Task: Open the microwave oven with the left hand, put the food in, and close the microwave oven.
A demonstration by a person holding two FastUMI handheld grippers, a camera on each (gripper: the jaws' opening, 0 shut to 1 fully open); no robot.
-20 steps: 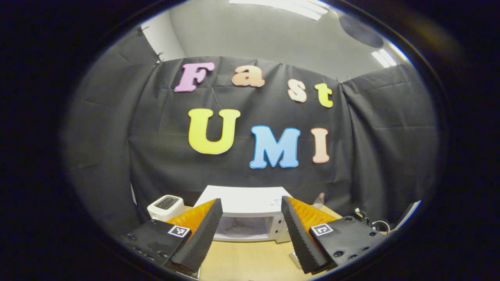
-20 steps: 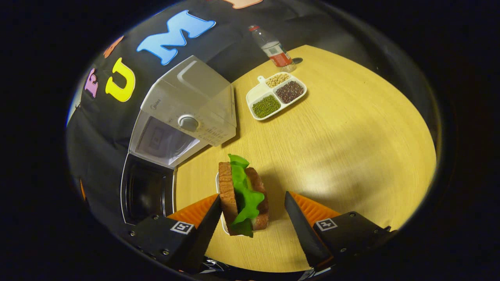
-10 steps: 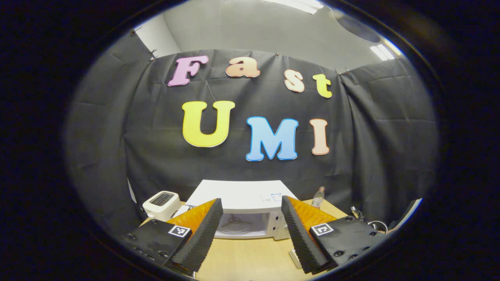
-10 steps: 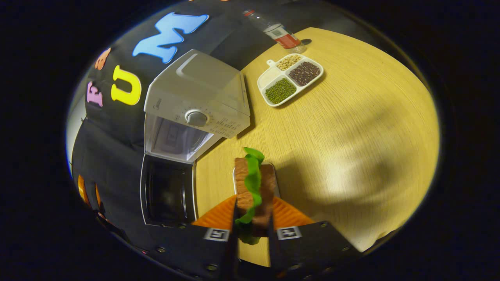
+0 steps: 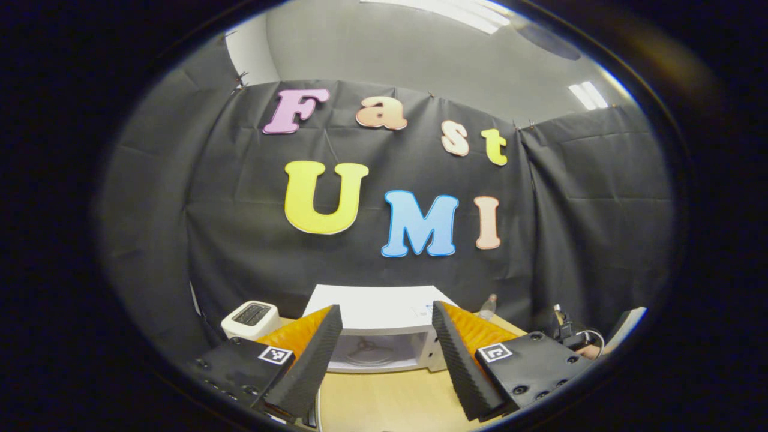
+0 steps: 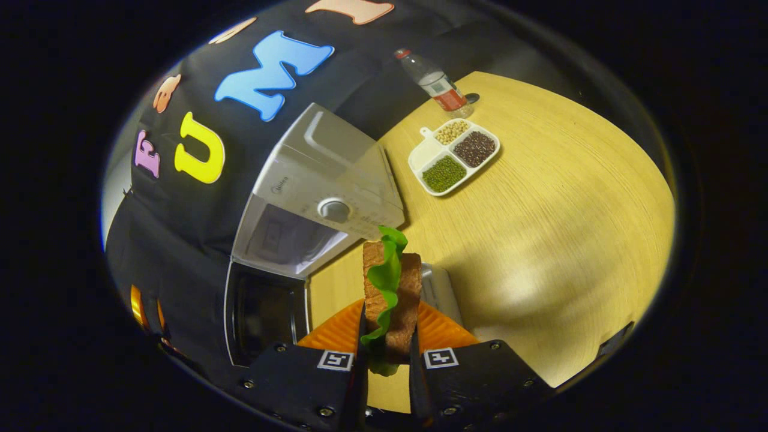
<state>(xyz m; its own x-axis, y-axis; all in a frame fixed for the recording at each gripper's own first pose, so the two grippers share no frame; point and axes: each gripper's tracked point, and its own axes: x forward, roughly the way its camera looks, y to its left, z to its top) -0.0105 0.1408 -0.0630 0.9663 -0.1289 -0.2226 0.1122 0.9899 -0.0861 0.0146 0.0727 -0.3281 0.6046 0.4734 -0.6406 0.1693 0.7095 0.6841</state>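
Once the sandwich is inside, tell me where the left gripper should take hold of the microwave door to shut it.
Take the microwave door at its free edge, the one farthest from the hinge, coming from the front of the microwave. It hangs swung fully open as a flat panel, so probably a push on its outer face closes it. The left gripper is open and free; the right gripper holds the sandwich.

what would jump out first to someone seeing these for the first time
In the right gripper view, the right gripper is shut on a sandwich with bright green lettuce, held above the wooden table. Just beyond it the white microwave stands with its door swung open. Farther back lies a divided tray of beans, beside a bottle.
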